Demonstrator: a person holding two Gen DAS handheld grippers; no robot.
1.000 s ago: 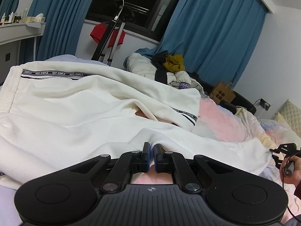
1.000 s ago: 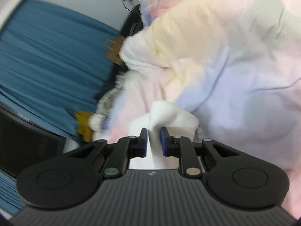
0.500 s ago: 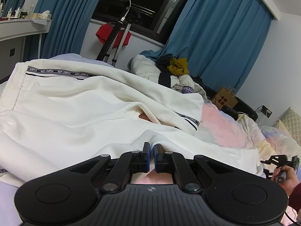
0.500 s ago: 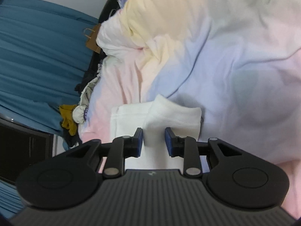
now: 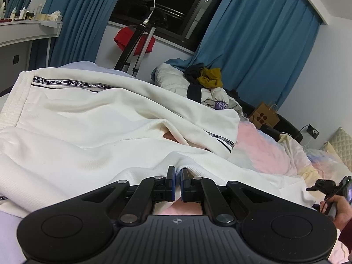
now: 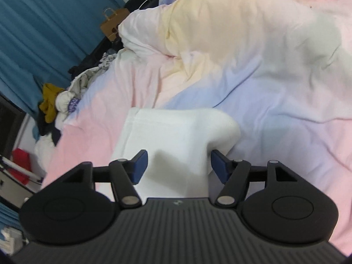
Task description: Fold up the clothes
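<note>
**Left tongs pinch the garment hem; right tongs opening over its free end**

The white trousers (image 5: 92, 136) lie spread across the bed, filling the left and centre of the left wrist view. A black-and-white lettered stripe (image 5: 70, 83) runs along their upper edge, and the ribbed waistband sits at the far left of the frame.

Left tongs (image 5: 177, 183): fully closed at lower centre, the blue pads pressed together on a raised fold of the white cloth.

Right tongs (image 6: 177, 165): jaws opening, standing wide at lower centre of the right wrist view. The white cloth end (image 6: 176, 136) lies between and beyond the pads; neither pad presses on it. This view is somewhat blurred.

The same right tool shows at the lower right edge of the left wrist view, carried by a hand (image 5: 336, 209).

Bedding: a pastel duvet (image 6: 253, 77) in pink, yellow and lilac lies under the garment and bunches toward the upper part of the right wrist view.

Surroundings: blue curtains (image 5: 259, 44) flank a dark window; a heap of other clothes (image 5: 209, 83) sits at centre right, a brown paper bag (image 5: 264, 116) just beyond it.
</note>
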